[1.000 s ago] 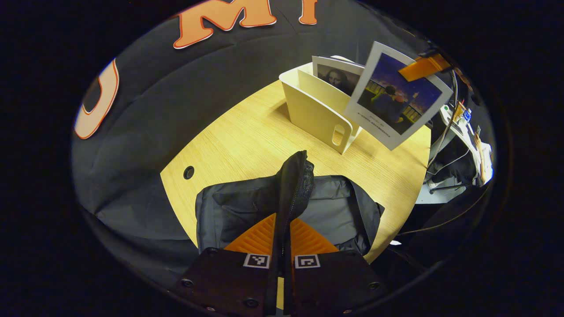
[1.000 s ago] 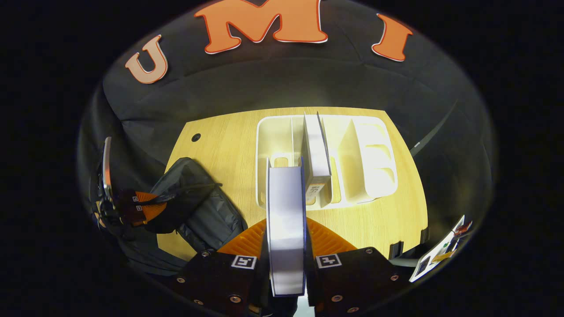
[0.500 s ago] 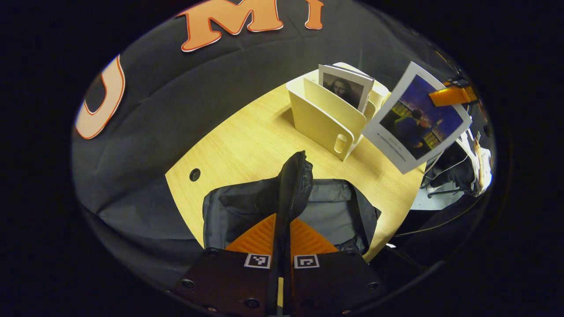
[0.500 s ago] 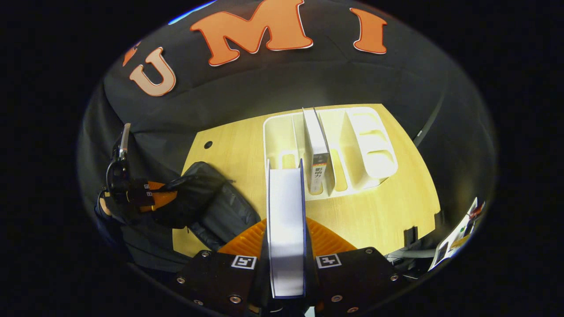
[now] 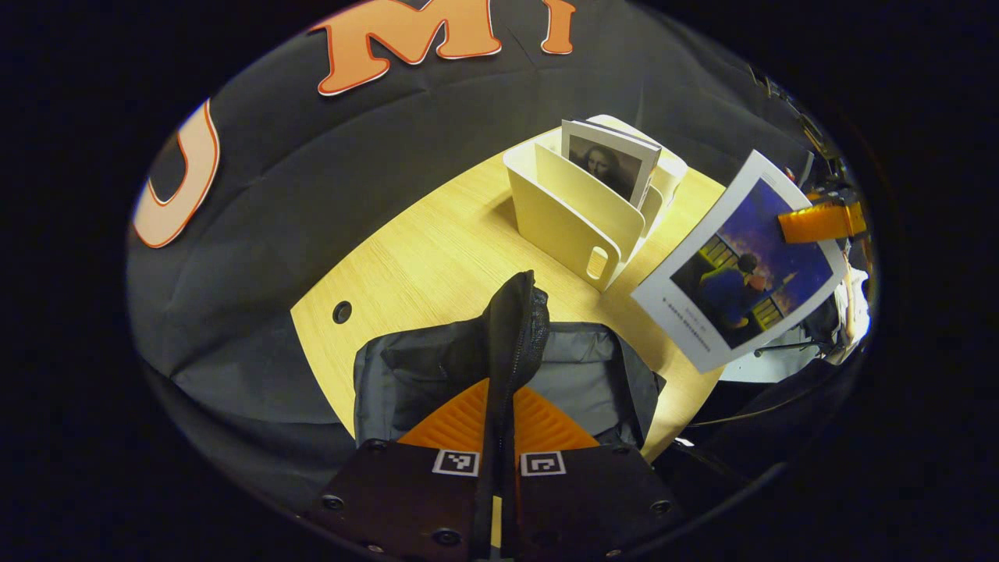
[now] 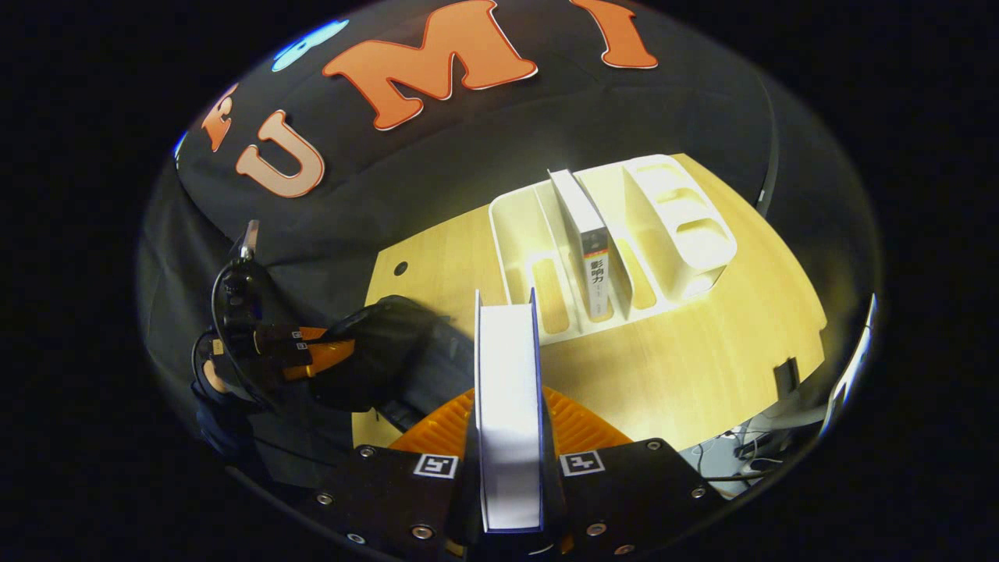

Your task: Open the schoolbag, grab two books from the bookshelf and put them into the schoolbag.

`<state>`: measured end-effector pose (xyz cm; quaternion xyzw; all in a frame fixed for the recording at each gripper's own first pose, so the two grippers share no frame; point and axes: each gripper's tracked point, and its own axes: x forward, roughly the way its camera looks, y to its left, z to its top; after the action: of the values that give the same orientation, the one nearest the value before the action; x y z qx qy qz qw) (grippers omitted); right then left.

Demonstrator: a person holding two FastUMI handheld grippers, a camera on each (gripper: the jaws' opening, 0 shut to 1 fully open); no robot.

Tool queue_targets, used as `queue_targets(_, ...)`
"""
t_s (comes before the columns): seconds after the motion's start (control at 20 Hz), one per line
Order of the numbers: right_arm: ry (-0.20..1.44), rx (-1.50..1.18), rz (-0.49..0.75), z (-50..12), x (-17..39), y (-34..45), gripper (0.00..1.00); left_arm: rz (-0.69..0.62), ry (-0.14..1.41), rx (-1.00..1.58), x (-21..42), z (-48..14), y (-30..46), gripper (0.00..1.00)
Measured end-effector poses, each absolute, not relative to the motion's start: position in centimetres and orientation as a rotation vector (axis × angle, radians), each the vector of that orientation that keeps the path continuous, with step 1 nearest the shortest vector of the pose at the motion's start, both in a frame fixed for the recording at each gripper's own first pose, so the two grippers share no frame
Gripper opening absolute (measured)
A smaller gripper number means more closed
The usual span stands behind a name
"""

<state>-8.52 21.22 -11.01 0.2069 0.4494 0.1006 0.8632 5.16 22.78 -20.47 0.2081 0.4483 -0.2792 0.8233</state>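
The dark schoolbag (image 5: 593, 375) lies on the wooden table's near end with its mouth open. My left gripper (image 5: 499, 425) is shut on the bag's zipper flap (image 5: 517, 328) and holds it upright; in the right gripper view the same gripper (image 6: 316, 355) grips the bag (image 6: 398, 343) at the left. My right gripper (image 6: 509, 437) is shut on a blue-covered book (image 6: 507, 406), held edge-on above the table. From the left gripper view that book (image 5: 737, 261) hangs at the right, beside the cream bookshelf (image 5: 558, 211). A second book (image 5: 609, 160) stands in the shelf (image 6: 515, 226), spine up (image 6: 593, 250).
The wooden table (image 5: 437, 250) has a cable hole (image 5: 341, 312) near its left edge. Black cloth walls the booth behind. Beyond the table's right end are cables and equipment (image 5: 847, 304). A notch bracket (image 6: 784, 375) sits on the table's near edge.
My right gripper has carried the blue book away from the shelf, lower and toward the bag. The left gripper stays shut on the flap, almost still.
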Motion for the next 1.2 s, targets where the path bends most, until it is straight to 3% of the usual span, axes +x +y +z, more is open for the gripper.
queue_targets(1.2,0.886,1.121,0.298,-19.9,-2.5,34.4,0.32,-0.589,0.946,0.280,4.3,-19.7,20.1,0.05)
